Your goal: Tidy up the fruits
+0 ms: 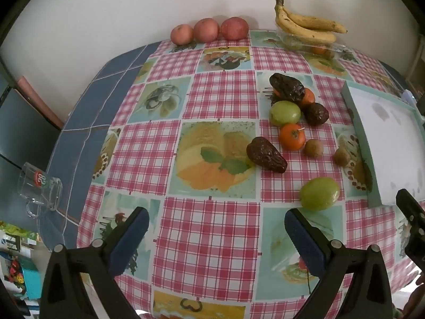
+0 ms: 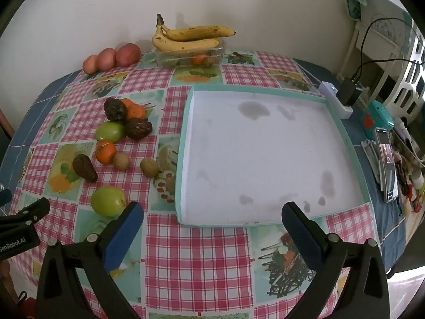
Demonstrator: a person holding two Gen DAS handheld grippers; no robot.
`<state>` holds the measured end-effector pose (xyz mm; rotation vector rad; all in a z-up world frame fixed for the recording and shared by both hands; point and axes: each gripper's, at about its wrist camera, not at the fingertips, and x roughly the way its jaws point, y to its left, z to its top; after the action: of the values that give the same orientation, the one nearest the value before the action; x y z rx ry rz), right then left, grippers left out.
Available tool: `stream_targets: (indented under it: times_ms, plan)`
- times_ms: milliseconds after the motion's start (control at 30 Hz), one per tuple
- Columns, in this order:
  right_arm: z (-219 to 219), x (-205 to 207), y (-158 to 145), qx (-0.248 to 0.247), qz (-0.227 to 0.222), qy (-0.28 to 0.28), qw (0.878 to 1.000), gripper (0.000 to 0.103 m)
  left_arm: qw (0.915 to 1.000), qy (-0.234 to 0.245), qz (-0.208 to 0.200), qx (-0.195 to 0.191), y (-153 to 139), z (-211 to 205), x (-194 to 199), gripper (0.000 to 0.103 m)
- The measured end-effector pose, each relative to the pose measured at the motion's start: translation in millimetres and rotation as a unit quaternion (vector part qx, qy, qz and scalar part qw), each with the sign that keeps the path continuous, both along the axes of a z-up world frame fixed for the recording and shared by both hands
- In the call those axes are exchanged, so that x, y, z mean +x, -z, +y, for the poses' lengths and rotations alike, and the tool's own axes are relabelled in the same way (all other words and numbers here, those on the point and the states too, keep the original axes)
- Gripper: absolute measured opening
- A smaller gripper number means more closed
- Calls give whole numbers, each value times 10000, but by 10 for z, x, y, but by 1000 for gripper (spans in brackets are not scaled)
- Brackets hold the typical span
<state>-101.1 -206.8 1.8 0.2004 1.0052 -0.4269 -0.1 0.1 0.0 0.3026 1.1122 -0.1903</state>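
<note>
I have both tools hovering over the near edge of the table, the left gripper (image 1: 216,230) and the right gripper (image 2: 212,224) each spread wide with nothing between the fingers. The loose fruit lies left of the empty white tray (image 2: 342,133): a near green fruit (image 2: 108,200) closest to me, then a dark wrinkled fruit (image 2: 84,168), an orange fruit (image 2: 105,152) and two small brown fruits (image 2: 121,161), with a tighter cluster (image 2: 124,119) farther back. I judge the first pick is the near green fruit. I would come straight down, straddle its widest part, close gently so it cannot roll, then carry it right into the tray.
</note>
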Motion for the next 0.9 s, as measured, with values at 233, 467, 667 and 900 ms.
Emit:
stream_targets:
  times_ms: [233, 467, 667, 900]
  plan:
    - [-3, 1, 0, 5, 5, -3, 10000, 103, 10000, -14, 4, 10, 0, -4, -11, 103]
    - [-9, 0, 6, 15, 7, -2, 10000, 103, 10000, 3, 4, 18, 2, 3, -7, 103]
    - [-6, -12, 21, 28, 14, -3, 10000, 103, 10000, 2, -4, 3, 1, 4, -2, 103]
    - [-5, -2, 33, 46, 33, 14, 10000, 103, 10000, 1, -4, 3, 1, -35, -23, 103]
